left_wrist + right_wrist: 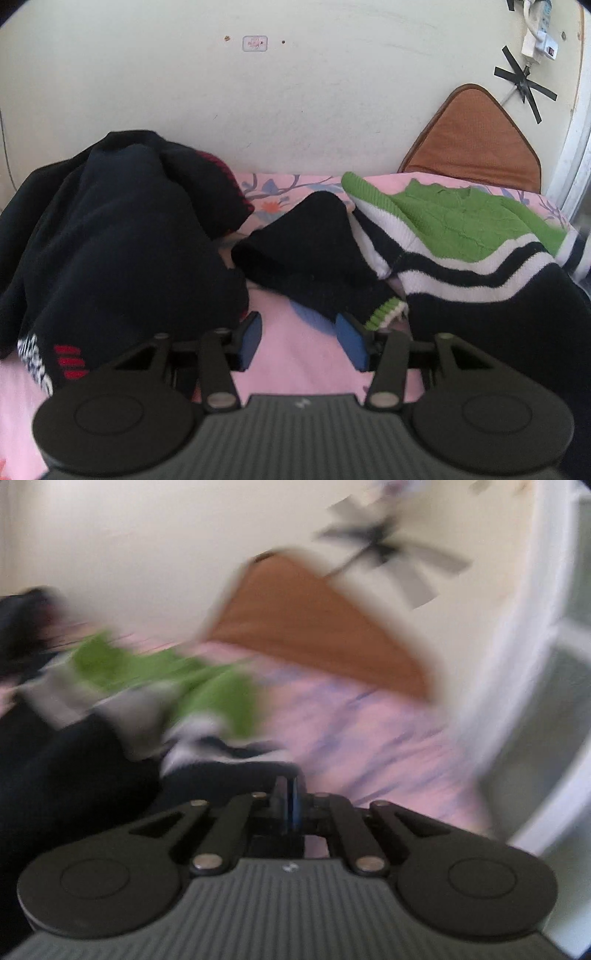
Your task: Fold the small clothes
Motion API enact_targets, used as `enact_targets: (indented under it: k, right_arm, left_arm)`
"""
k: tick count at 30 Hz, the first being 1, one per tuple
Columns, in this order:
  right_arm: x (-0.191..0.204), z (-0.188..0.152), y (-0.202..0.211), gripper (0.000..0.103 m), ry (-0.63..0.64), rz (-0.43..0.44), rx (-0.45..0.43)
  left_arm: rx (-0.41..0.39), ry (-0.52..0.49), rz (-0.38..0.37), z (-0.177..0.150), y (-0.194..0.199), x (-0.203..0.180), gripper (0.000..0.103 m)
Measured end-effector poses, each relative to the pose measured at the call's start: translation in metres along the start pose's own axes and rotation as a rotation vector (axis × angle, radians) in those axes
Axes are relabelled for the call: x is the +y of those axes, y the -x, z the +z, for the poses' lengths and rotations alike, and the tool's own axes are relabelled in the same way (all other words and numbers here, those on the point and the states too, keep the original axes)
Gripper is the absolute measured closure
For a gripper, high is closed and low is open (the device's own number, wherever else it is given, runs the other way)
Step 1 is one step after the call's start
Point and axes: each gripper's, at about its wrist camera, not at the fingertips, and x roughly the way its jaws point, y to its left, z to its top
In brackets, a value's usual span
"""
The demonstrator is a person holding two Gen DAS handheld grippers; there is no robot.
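A small black sweater with green top and white stripes (461,251) lies spread on the pink floral sheet (295,347). Its black sleeve with a green cuff (317,266) lies just ahead of my left gripper (299,339), which is open and empty over the sheet. In the blurred right wrist view the same sweater (155,686) lies to the left. My right gripper (290,794) is shut on the sweater's black sleeve or edge (236,775), low over the sheet (369,731).
A dark navy garment with red stripes (122,236) is heaped at the left. A brown cushion (476,144) leans on the cream wall behind, also in the right wrist view (314,627). Black tape and a power strip (535,40) hang at upper right.
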Motion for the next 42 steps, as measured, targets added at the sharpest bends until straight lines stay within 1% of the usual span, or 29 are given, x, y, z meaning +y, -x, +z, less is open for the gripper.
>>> enact_targets:
  k: [1, 2, 3, 4, 5, 6, 7, 8, 10, 12, 16, 18, 20, 21, 22, 24, 27, 28, 29, 30, 31, 32, 33, 34, 35, 36, 38, 40, 42]
  right_arm:
    - [-0.014, 0.009, -0.006, 0.099, 0.031, -0.148, -0.021]
    - [-0.026, 0.016, -0.017, 0.097, 0.073, -0.34, -0.028]
    - [-0.039, 0.021, -0.03, 0.091, 0.103, -0.54, -0.008]
    - [-0.05, 0.025, -0.035, 0.091, 0.087, -0.61, 0.025]
    - [-0.057, 0.028, -0.028, 0.09, 0.017, -0.549, 0.022]
    - [-0.061, 0.027, -0.012, 0.086, -0.094, -0.393, -0.012]
    - [-0.06, 0.023, 0.001, 0.078, -0.175, -0.247, -0.024]
    - [-0.054, 0.018, 0.013, 0.074, -0.232, -0.115, -0.009]
    - [-0.03, -0.003, 0.037, 0.059, -0.289, 0.094, 0.015]
    - [0.001, -0.027, 0.056, 0.051, -0.28, 0.22, 0.043]
    - [0.058, -0.071, 0.088, 0.047, -0.228, 0.337, 0.086]
    - [0.082, -0.084, 0.102, 0.045, -0.224, 0.356, 0.094]
    - [0.097, -0.093, 0.106, 0.049, -0.186, 0.291, 0.087]
    - [0.102, -0.095, 0.111, 0.074, -0.189, 0.275, 0.06]
    - [0.103, -0.095, 0.114, 0.087, -0.209, 0.283, 0.054]
    - [0.105, -0.091, 0.124, 0.092, -0.222, 0.253, 0.046]
    - [0.084, -0.085, 0.141, 0.092, -0.158, 0.094, 0.021]
    - [0.077, -0.083, 0.148, 0.092, -0.144, 0.044, 0.029]
    - [0.067, -0.084, 0.153, 0.091, -0.148, 0.043, 0.054]
    - [0.059, -0.085, 0.152, 0.09, -0.164, 0.1, 0.103]
    - [0.059, -0.085, 0.149, 0.089, -0.164, 0.129, 0.141]
    - [0.061, -0.085, 0.147, 0.087, -0.134, 0.099, 0.155]
    - [0.071, -0.081, 0.143, 0.077, -0.077, 0.034, 0.149]
    - [0.079, -0.074, 0.14, 0.062, -0.028, -0.018, 0.123]
    - [0.083, -0.066, 0.138, 0.057, -0.019, -0.03, 0.086]
    - [0.086, -0.055, 0.135, 0.054, -0.041, -0.008, 0.038]
    - [0.091, -0.028, 0.123, 0.052, -0.117, 0.106, -0.053]
    - [0.101, -0.005, 0.106, 0.044, -0.163, 0.222, -0.126]
    - [0.12, 0.017, 0.085, 0.043, -0.181, 0.321, -0.179]
  left_arm:
    - [0.008, 0.0, 0.0, -0.003, 0.002, -0.003, 0.057]
    - [0.015, -0.003, -0.008, -0.005, 0.005, -0.006, 0.057]
    - [0.018, -0.008, -0.029, -0.007, 0.009, -0.01, 0.057]
    - [0.018, -0.012, -0.049, -0.01, 0.013, -0.013, 0.056]
    - [0.021, -0.021, -0.08, -0.013, 0.018, -0.015, 0.055]
    - [0.031, -0.025, -0.118, -0.018, 0.023, -0.017, 0.053]
    - [0.046, -0.026, -0.155, -0.023, 0.028, -0.019, 0.053]
    - [0.066, -0.03, -0.194, -0.029, 0.032, -0.022, 0.053]
    - [0.102, -0.053, -0.265, -0.041, 0.04, -0.029, 0.053]
    - [0.136, -0.085, -0.33, -0.053, 0.048, -0.037, 0.053]
    - [0.18, -0.154, -0.393, -0.075, 0.059, -0.06, 0.054]
    - [0.195, -0.188, -0.384, -0.084, 0.06, -0.071, 0.054]
    - [0.178, -0.223, -0.343, -0.092, 0.06, -0.079, 0.057]
    - [0.153, -0.252, -0.32, -0.096, 0.062, -0.083, 0.069]
    - [0.132, -0.273, -0.302, -0.098, 0.064, -0.084, 0.087]
    - [0.126, -0.263, -0.316, -0.1, 0.068, -0.086, 0.091]
    - [0.124, -0.258, -0.308, -0.1, 0.083, -0.076, 0.092]
    - [0.135, -0.246, -0.32, -0.1, 0.086, -0.071, 0.091]
    - [0.15, -0.232, -0.328, -0.1, 0.086, -0.066, 0.091]
    - [0.171, -0.223, -0.328, -0.1, 0.085, -0.063, 0.088]
    - [0.19, -0.225, -0.334, -0.099, 0.081, -0.059, 0.08]
    - [0.21, -0.225, -0.351, -0.096, 0.079, -0.056, 0.074]
    - [0.205, -0.219, -0.366, -0.089, 0.077, -0.048, 0.061]
    - [0.169, -0.198, -0.358, -0.078, 0.076, -0.038, 0.048]
    - [0.135, -0.174, -0.341, -0.071, 0.076, -0.033, 0.047]
    - [0.102, -0.138, -0.322, -0.055, 0.072, -0.022, 0.047]
    - [0.079, -0.032, -0.283, -0.031, 0.057, -0.008, 0.047]
    - [0.089, 0.1, -0.284, -0.005, 0.032, 0.012, 0.047]
    - [0.107, 0.209, -0.285, 0.016, 0.001, 0.027, 0.043]
